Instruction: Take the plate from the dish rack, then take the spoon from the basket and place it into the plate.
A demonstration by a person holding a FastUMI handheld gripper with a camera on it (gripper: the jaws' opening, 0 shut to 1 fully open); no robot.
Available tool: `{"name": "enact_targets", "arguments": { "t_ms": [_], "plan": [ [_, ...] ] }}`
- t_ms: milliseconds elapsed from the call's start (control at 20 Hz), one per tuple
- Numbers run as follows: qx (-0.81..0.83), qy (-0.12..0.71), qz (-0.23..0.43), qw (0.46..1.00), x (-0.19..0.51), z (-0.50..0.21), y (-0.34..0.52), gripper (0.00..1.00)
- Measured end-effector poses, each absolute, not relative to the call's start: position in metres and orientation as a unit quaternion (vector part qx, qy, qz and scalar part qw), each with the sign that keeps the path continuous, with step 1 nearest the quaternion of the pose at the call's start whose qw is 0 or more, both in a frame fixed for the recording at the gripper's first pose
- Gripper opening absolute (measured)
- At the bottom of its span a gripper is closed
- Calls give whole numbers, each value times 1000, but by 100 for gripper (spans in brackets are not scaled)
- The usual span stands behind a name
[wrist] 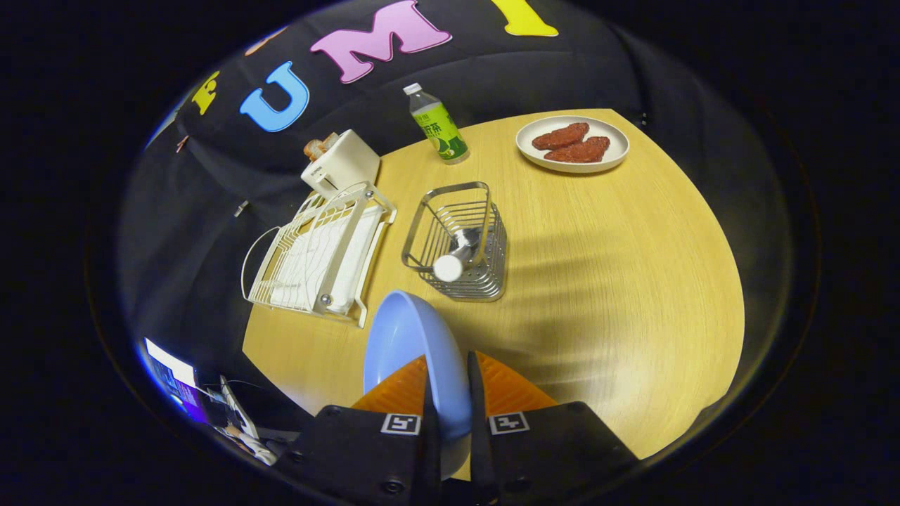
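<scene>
Two fingers of the tongs (450, 393) clamp the blue plate (411, 351) (held on edge) above the surface (598, 281). Left to right beyond: dish rack (316, 256), basket (460, 242) holding the spoon (453, 261).

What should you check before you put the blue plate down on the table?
1. Grip: the hand-held gripper is shut on the blue plate, both fingers pressing its rim: ok.
2. Plate out of the dish rack: ok.
3. Bare table beyond the fingers for setting it down: ok.
4. Plate level: it stands on edge, tilted: not ok.
5. Spoon waiting in the wire basket, handle up: ok.
6. Height of the plate above the table: cannot tell.
</scene>
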State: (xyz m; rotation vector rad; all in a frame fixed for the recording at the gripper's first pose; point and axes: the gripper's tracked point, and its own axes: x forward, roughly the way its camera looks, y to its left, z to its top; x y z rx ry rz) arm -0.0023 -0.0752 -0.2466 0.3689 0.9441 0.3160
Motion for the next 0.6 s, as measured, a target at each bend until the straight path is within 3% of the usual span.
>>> {"name": "enact_targets", "arguments": {
  "t_ms": [450,600],
  "plan": [
    [225,461,177,840,13,-274,-64,22],
    [196,467,170,845,11,-285,-72,29]
  ]
}}
